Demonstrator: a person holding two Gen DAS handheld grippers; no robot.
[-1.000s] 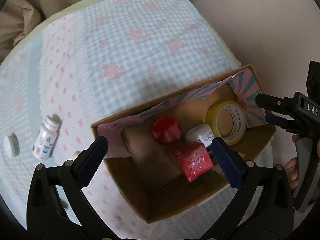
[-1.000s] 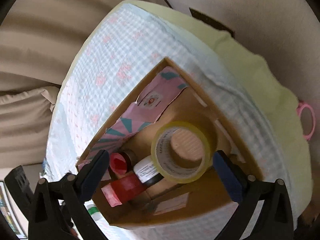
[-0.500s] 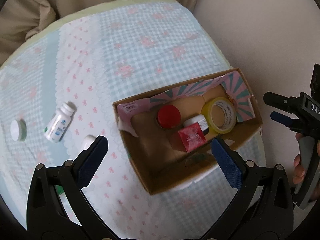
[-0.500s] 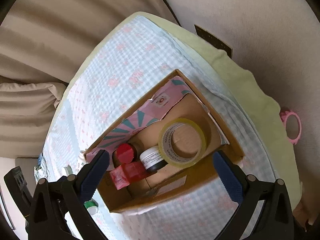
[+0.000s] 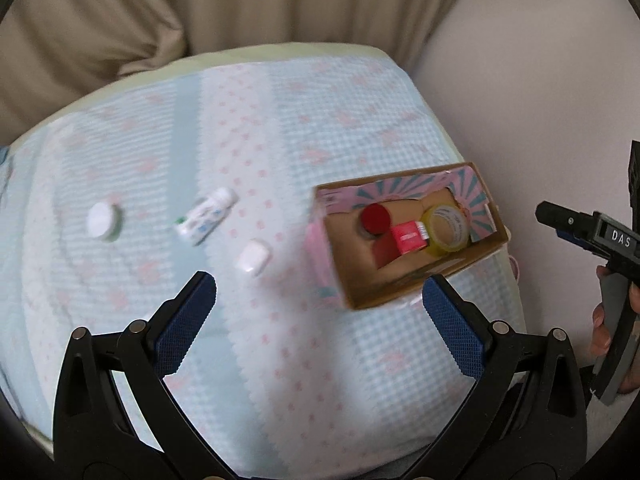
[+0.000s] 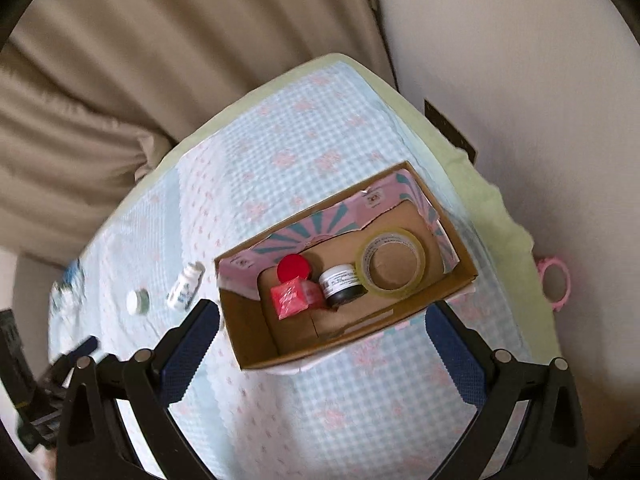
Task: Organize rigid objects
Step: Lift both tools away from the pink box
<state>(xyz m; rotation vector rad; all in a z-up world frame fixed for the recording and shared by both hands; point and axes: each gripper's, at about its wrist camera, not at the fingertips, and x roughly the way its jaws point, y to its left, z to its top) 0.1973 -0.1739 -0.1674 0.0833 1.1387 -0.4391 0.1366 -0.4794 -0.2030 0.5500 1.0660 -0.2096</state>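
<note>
An open cardboard box (image 5: 400, 294) (image 6: 400, 320) with a pink and teal lining sits on the bed's right side. Inside lie a red-capped jar (image 6: 294, 267), a red packet (image 6: 290, 298), a dark jar with a white label (image 6: 342, 284) and a yellow tape roll (image 6: 392, 266). Left of the box, on the cover, lie a white bottle (image 5: 206, 216), a white round jar (image 5: 103, 220) and a small white case (image 5: 253, 258). My left gripper (image 5: 319, 284) hangs open and empty, high over the bed. My right gripper (image 6: 322, 312) is open and empty above the box.
The bed has a blue checked cover (image 5: 320, 140) with pink flowers; beige curtains (image 5: 200, 8) hang behind it and a pale wall stands on the right. A pink ring (image 6: 554, 282) lies past the right edge. A hand (image 5: 604, 320) holds the right gripper.
Both grippers have drawn back and up from the box, which now looks much smaller. The left view has swung left, bringing the bottle, jar and white case further into frame.
</note>
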